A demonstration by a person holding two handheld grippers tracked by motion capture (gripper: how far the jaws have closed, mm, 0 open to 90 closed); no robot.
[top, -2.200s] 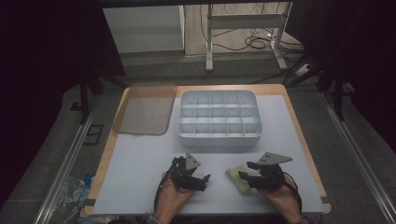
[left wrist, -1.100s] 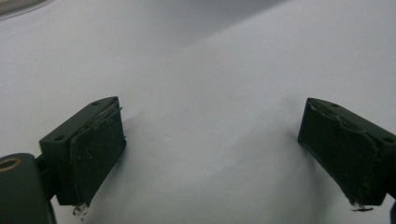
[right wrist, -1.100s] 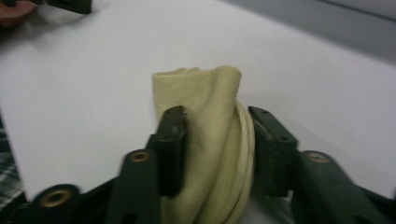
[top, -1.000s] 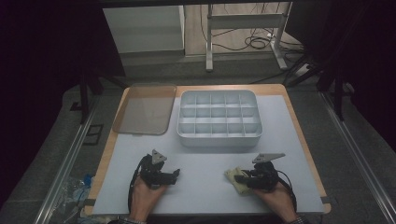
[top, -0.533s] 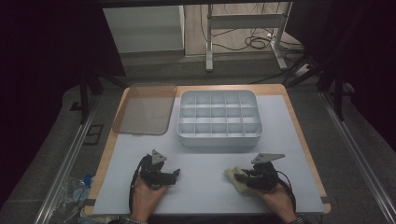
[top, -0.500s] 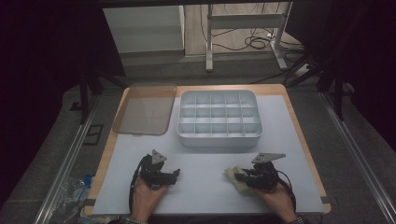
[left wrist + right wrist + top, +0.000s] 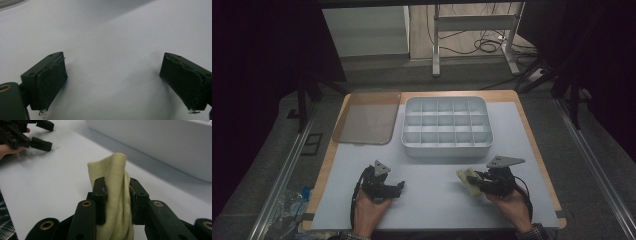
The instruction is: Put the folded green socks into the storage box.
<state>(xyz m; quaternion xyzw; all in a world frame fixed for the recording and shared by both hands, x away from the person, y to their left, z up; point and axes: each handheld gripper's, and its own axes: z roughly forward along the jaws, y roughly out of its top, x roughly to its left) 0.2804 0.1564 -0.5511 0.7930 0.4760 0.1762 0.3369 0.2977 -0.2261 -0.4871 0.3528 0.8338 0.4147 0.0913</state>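
- High view: right gripper (image 7: pixel 476 183) near the table's (image 7: pixel 437 200) front edge, at about 5 o'clock from the compartment tray (image 7: pixel 446 127). Jaws clamped on a pale yellow cloth (image 7: pixel 467 179), which sticks out at 9 o'clock from the hand.
- Left gripper (image 7: pixel 398 186) sits at 9 o'clock from the cloth, well apart, bare table between. Jaws spread, nothing in them.
- Clear lid (image 7: pixel 367 117) lies flat at 9 o'clock of the tray, just beside it.
- Left gripper view: two black pads (image 7: pixel 51 82) wide apart over white tabletop.
- Right gripper view: cloth (image 7: pixel 115 187) pinched upright between both jaws, folded top poking above them. Tray wall (image 7: pixel 160 142) at 1 o'clock, close behind. Left gripper (image 7: pixel 37 135) at 10 o'clock, far off, a clear run of table before it.
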